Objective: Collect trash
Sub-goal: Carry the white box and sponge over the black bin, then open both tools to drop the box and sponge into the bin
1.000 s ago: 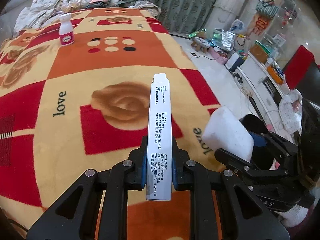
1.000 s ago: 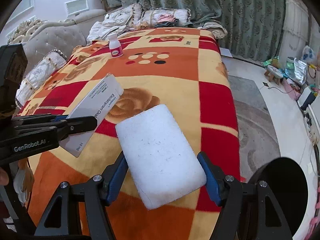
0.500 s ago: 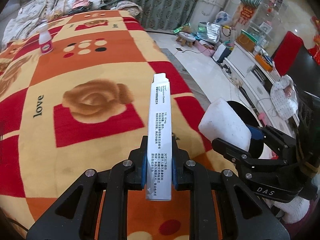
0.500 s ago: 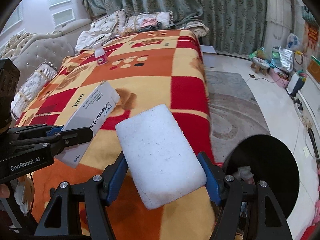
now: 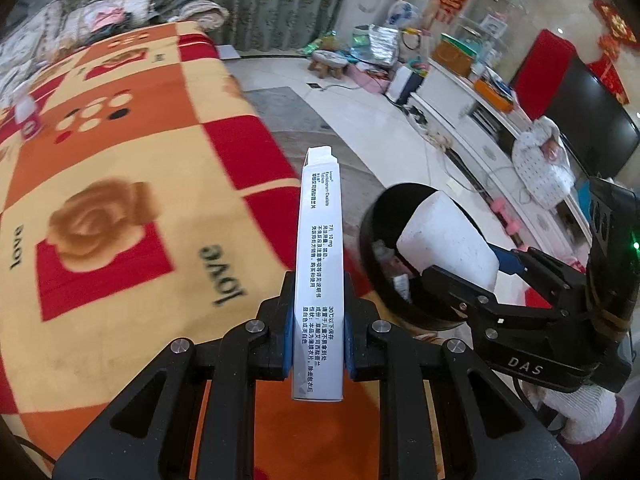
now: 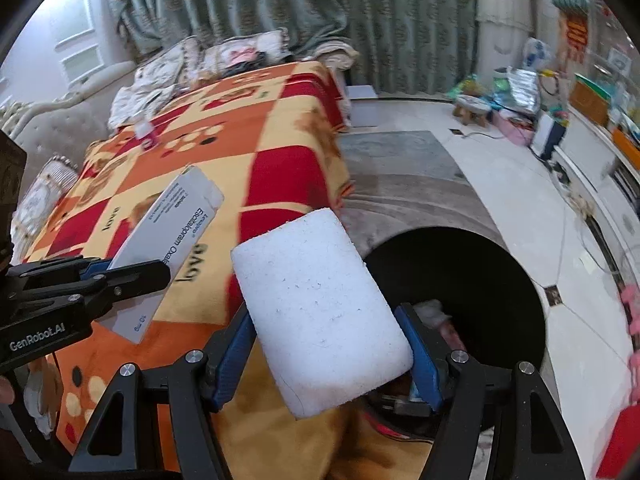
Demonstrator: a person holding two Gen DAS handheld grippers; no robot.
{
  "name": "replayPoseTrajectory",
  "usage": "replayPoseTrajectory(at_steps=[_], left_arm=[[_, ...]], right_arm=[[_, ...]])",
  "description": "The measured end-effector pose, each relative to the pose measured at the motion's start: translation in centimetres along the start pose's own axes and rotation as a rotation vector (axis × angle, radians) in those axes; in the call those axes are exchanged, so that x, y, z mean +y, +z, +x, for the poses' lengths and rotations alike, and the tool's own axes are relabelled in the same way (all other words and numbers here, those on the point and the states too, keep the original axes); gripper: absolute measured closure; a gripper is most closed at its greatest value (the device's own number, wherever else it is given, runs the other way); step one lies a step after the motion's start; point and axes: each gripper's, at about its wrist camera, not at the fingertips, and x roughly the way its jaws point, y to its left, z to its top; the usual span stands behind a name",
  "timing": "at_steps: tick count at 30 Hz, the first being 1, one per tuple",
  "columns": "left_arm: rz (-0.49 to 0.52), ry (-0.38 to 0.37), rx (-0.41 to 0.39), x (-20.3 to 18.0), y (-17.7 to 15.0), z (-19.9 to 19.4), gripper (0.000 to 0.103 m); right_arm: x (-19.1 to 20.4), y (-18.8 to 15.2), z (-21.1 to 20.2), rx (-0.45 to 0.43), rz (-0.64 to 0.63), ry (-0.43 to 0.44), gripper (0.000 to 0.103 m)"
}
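My left gripper [image 5: 318, 336] is shut on a flat white medicine box [image 5: 319, 264] that stands on edge between the blue pads, over the bed's corner. That box [image 6: 168, 248] also shows at the left of the right wrist view. My right gripper [image 6: 328, 352] is shut on a white foam block [image 6: 320, 308]. The block [image 5: 448, 240] hangs over the rim of a round black trash bin [image 6: 480, 280] on the floor beside the bed, with some scraps inside. A small white bottle with a pink label [image 5: 26, 118] stands far back on the blanket.
The bed carries a red, orange and yellow blanket [image 5: 120, 200] with pillows at its far end. A grey rug [image 6: 400, 168] and pale tiled floor lie past the bed. A low white cabinet [image 5: 480, 120], a stool and assorted clutter line the right wall.
Both grippers have swung to the right, off the middle of the bed toward its corner. The black bin has come into full view under the foam block. Both grips are unchanged.
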Motion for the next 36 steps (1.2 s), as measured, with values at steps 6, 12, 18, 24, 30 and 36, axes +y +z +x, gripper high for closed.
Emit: replayPoseTrajectory(at_steps=[6,12,18,24,30,36], left_arm=[[0.034,-0.046,0.037,-3.2,1.0,2.6,0.086],[0.036,-0.101,0.067,-5.3,1.8,5.0,0.086],[0.038,-0.168,0.071,-6.8,2.6,6.2,0.084],[0.027,-0.183,0.042,-7.2,2.8,6.2,0.053],[0.058,-0.097,0.021,-6.8,2.4,5.5,0.053],[0.083,-0.015,-0.042,-6.4,1.6,3.7,0.053]], right_arm=[[-3.8,-0.5,0.0,0.009,0.072,-0.044,0.035],[-7.2,-1.0,0.8,0.027,0.134,-0.09,0.035],[-9.9,-1.3,0.8,0.024,0.197,-0.126,0.031],[-11.1,-1.8,0.5,0.02,0.232,-0.129,0.023],[-10.8,-2.3,0.0,0.001,0.245,-0.117,0.023],[-9.1,-2.7,-1.1,-0.045,0.219,-0.149,0.023]])
